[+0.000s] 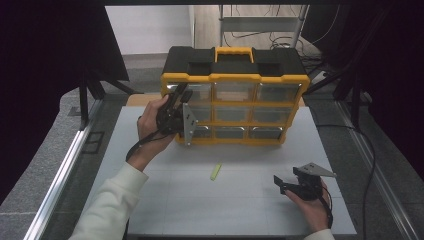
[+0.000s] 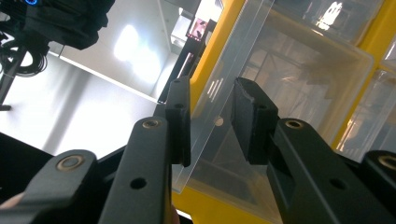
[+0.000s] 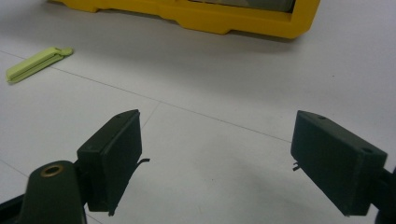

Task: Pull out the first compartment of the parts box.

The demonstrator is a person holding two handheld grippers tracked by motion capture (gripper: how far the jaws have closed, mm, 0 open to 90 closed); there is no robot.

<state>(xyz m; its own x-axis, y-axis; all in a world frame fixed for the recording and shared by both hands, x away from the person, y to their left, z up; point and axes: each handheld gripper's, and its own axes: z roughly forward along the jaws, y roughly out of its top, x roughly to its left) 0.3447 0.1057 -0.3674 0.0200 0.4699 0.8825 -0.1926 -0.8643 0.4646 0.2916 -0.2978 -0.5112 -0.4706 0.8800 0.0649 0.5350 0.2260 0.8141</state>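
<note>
Where the white table fills the lower centre of the high view, a yellow and black organiser cabinet stands at its far edge, in the upper centre of the frame. Its front holds a grid of clear plastic drawers in three rows, and a yellow carry handle sits on its black top.

At the cabinet's upper left corner, the clear drawer of the top row is partly pulled out. In the left gripper view it occupies the centre and right of the frame, tilted, with its transparent front lip passing between the two black jaws.

Centre left in the high view, the left gripper is held against the cabinet's left column, with its grey plate facing the camera. Its jaws stand partly closed around the drawer's front lip; whether the pads actually press on the plastic cannot be told.

Lower right in the high view, the right gripper rests low over the table, well apart from the cabinet. In the right gripper view its jaws stand wide apart with nothing between them.

Just below centre in the high view, a small light green clip lies flat on the table between the cabinet and the right gripper.
</note>
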